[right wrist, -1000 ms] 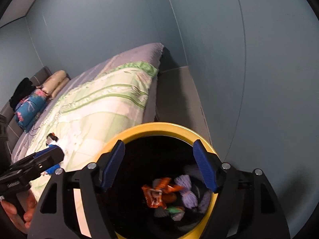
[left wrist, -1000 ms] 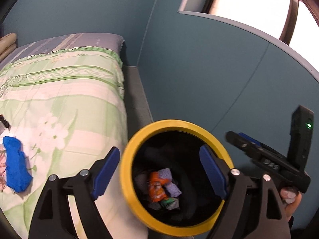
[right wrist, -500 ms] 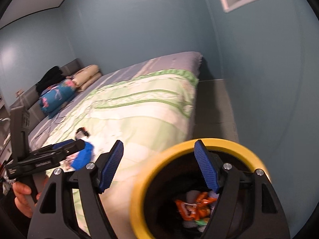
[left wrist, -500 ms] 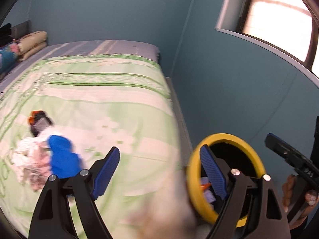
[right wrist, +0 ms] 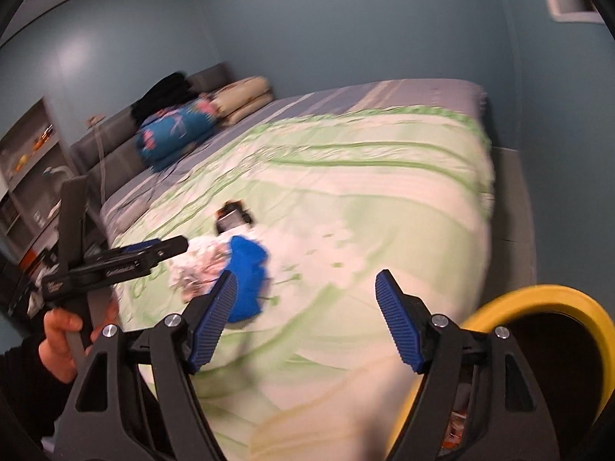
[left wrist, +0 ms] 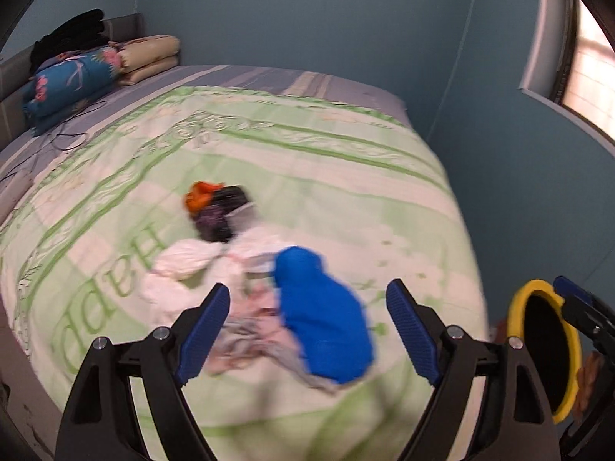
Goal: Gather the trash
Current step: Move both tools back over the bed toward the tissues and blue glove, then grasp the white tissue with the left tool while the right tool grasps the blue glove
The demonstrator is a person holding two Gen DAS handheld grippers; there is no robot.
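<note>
A pile of trash lies on the green-and-white bedspread (left wrist: 346, 176): a blue crumpled piece (left wrist: 323, 315), white and pink crumpled paper (left wrist: 184, 261), and an orange-and-black piece (left wrist: 215, 207). My left gripper (left wrist: 307, 326) hovers open in front of the blue piece, nothing between its fingers. In the right wrist view the same blue piece (right wrist: 248, 269) sits left of my open right gripper (right wrist: 305, 320), and the left gripper (right wrist: 169, 247) reaches over the pile. The yellow-rimmed black bin (right wrist: 538, 299) stands low right beside the bed, with wrappers inside.
Folded blankets and pillows (left wrist: 77, 77) are stacked at the head of the bed. A teal wall (left wrist: 519, 192) runs along the bed's far side, with the bin (left wrist: 538, 345) in the gap. A shelf unit (right wrist: 27, 176) stands at left. A hand (right wrist: 61, 330) holds the left gripper.
Both grippers have swung left, away from above the bin and toward the bed. The trash pile has come to the centre of the left view; the bin has slid to the right edge.
</note>
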